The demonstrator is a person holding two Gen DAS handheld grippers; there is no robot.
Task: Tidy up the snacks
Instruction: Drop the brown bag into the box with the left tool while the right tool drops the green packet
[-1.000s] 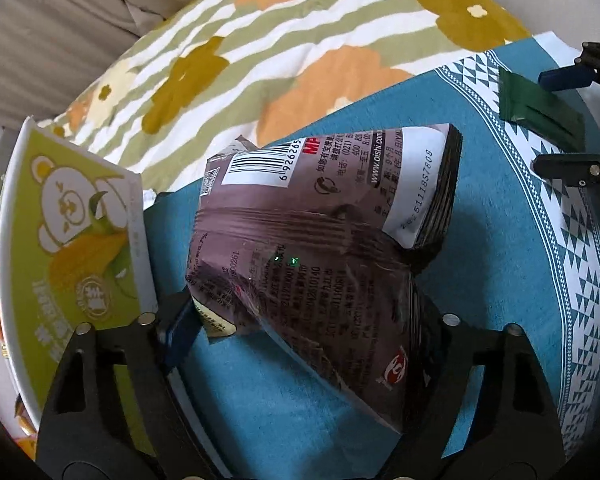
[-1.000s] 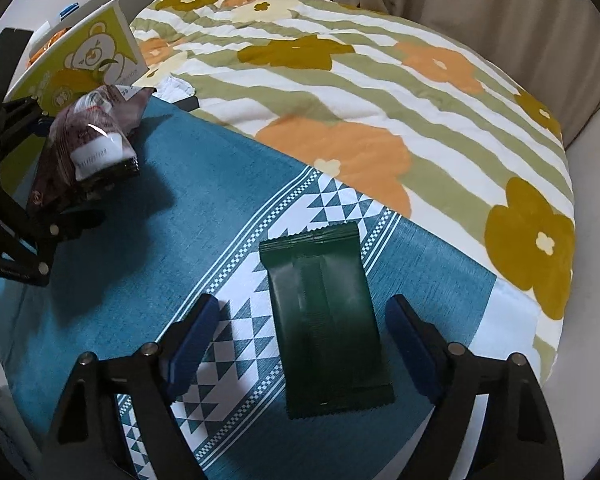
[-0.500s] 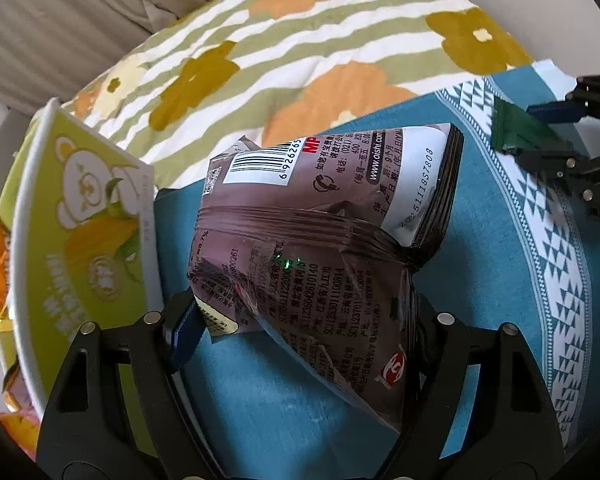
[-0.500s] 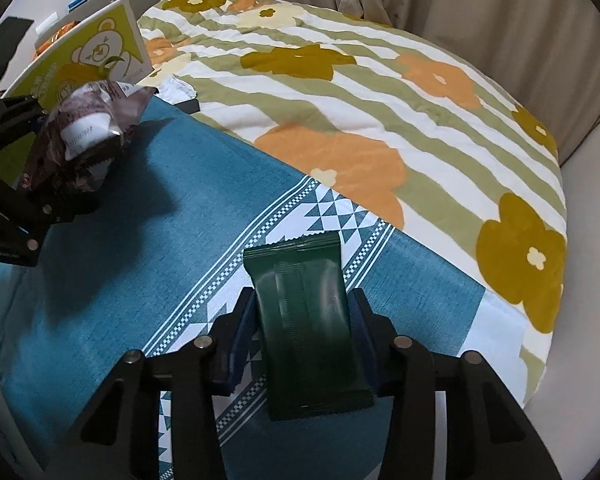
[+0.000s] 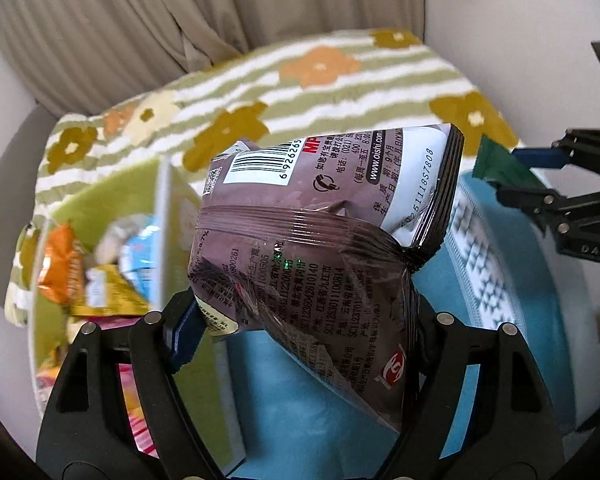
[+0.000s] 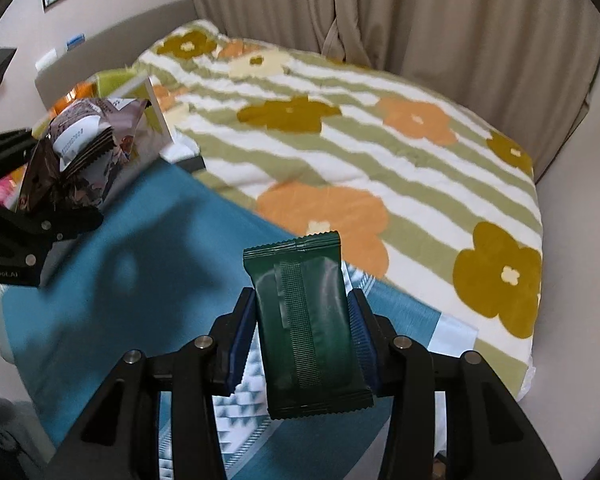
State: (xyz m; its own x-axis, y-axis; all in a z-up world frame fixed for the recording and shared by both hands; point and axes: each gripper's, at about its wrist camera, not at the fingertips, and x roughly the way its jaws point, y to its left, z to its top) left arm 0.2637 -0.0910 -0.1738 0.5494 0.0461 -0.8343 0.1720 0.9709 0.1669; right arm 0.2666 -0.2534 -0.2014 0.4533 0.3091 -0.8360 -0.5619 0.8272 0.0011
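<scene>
The left gripper (image 5: 300, 328) has its jaws pinched on a crinkled brown foil snack bag with a white barcode panel (image 5: 320, 240), which fills the centre of the left wrist view and hangs clear of the surface below. At the left of that frame stands an open yellow-green cardboard box (image 5: 112, 200). It already holds several packets, among them an orange one (image 5: 62, 268), a yellow one (image 5: 108, 292) and a light blue one (image 5: 140, 252); motion blur prevents a count. The brown bag sits just beside the box's white upright wall, above the teal cloth with a white geometric border (image 5: 292, 400), not yet over the opening.

The right gripper (image 6: 302, 340) has its jaws pressed against both long sides of a flat dark green sealed wrapper (image 6: 306, 328), in the lower centre of the right wrist view. The wrapper appears lifted off the cloth, well apart from the box at the upper left of that frame.

The striped floral bedspread (image 6: 340, 140) shows no other loose snacks in either view.

Assessment: the task appears well advanced. Earlier items are boxed; two remain, both in hand. The brown bag looks nearest to deposit; the green wrapper has the width of the cloth to cross first.
</scene>
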